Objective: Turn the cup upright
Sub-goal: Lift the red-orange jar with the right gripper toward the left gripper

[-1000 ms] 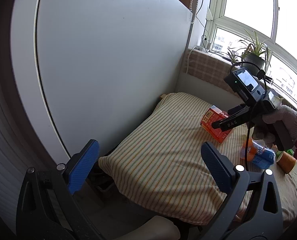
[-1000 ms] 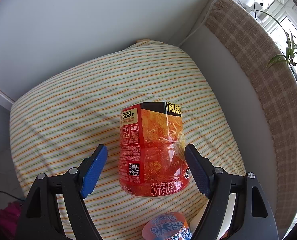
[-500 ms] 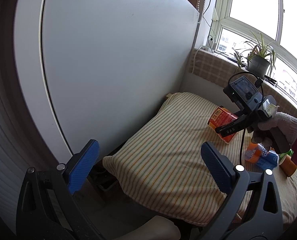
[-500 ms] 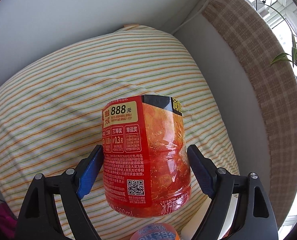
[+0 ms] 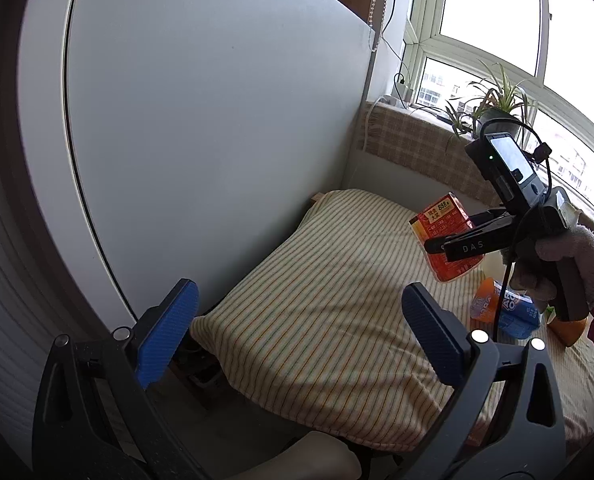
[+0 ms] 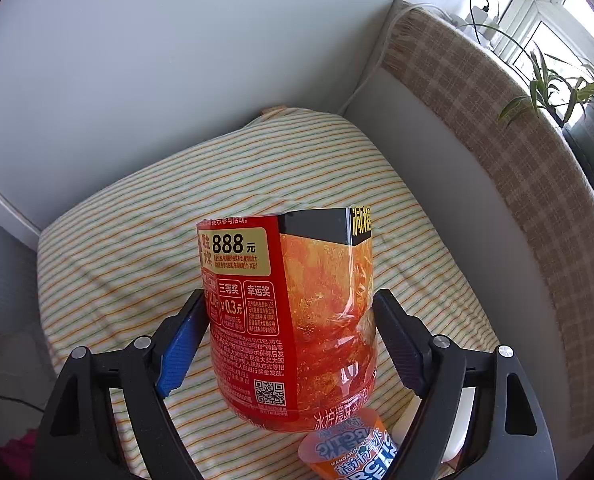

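Observation:
The cup (image 6: 289,320) is a cut-off red and orange drink bottle with a printed label. My right gripper (image 6: 289,340) is shut on it, blue pads pressing both sides, holding it tilted above the striped cloth. In the left wrist view the cup (image 5: 443,236) hangs in the right gripper (image 5: 457,246) over the far part of the table. My left gripper (image 5: 297,332) is open and empty, at the near left edge of the table, well apart from the cup.
The table is covered by a striped cloth (image 5: 337,300). An orange and blue cup (image 5: 501,312) lies on its side at the right, also seen in the right wrist view (image 6: 349,452). A white panel (image 5: 217,120) stands left; a window sill with a plant (image 5: 493,108) behind.
My right gripper closed on the red cup and lifted it off the cloth. The left gripper stayed open and drew back slightly.

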The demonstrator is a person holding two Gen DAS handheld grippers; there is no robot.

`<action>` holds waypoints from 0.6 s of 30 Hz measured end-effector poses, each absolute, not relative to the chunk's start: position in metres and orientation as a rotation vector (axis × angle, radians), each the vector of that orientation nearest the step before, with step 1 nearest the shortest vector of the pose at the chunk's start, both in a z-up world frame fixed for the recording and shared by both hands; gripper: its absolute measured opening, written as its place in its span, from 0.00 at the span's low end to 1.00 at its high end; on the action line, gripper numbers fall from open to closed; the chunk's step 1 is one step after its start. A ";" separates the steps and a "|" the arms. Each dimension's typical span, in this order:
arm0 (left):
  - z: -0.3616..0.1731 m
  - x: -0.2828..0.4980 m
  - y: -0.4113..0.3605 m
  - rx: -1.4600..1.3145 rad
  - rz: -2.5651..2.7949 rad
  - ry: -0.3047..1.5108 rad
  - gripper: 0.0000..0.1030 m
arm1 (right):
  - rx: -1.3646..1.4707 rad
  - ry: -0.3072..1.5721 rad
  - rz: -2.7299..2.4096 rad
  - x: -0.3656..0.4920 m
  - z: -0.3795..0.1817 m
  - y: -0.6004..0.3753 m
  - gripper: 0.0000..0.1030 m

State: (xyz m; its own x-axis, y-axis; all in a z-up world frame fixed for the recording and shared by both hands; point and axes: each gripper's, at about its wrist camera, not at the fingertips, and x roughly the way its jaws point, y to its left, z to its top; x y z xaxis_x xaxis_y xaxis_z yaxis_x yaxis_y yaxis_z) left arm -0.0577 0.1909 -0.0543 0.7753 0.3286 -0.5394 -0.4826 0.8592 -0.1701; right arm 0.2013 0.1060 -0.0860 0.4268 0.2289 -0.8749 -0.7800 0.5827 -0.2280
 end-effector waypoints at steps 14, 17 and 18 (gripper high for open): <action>-0.033 -0.054 0.137 -0.246 0.314 0.491 1.00 | -0.318 0.838 0.677 0.118 -0.018 -0.011 0.80; -0.030 -0.051 0.123 -0.237 0.276 0.489 1.00 | -0.240 0.840 0.651 0.105 -0.015 -0.043 0.80; -0.029 -0.049 0.119 -0.234 0.263 0.489 1.00 | -0.219 0.840 0.636 0.101 -0.014 -0.054 0.80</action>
State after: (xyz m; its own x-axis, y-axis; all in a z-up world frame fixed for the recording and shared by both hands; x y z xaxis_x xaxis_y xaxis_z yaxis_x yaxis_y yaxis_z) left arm -0.0492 0.1185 -0.0287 0.8506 0.1916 -0.4897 -0.3025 0.9400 -0.1577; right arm 0.1012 -0.0538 -0.0142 0.4962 0.4368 -0.7503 -0.6035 0.7948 0.0636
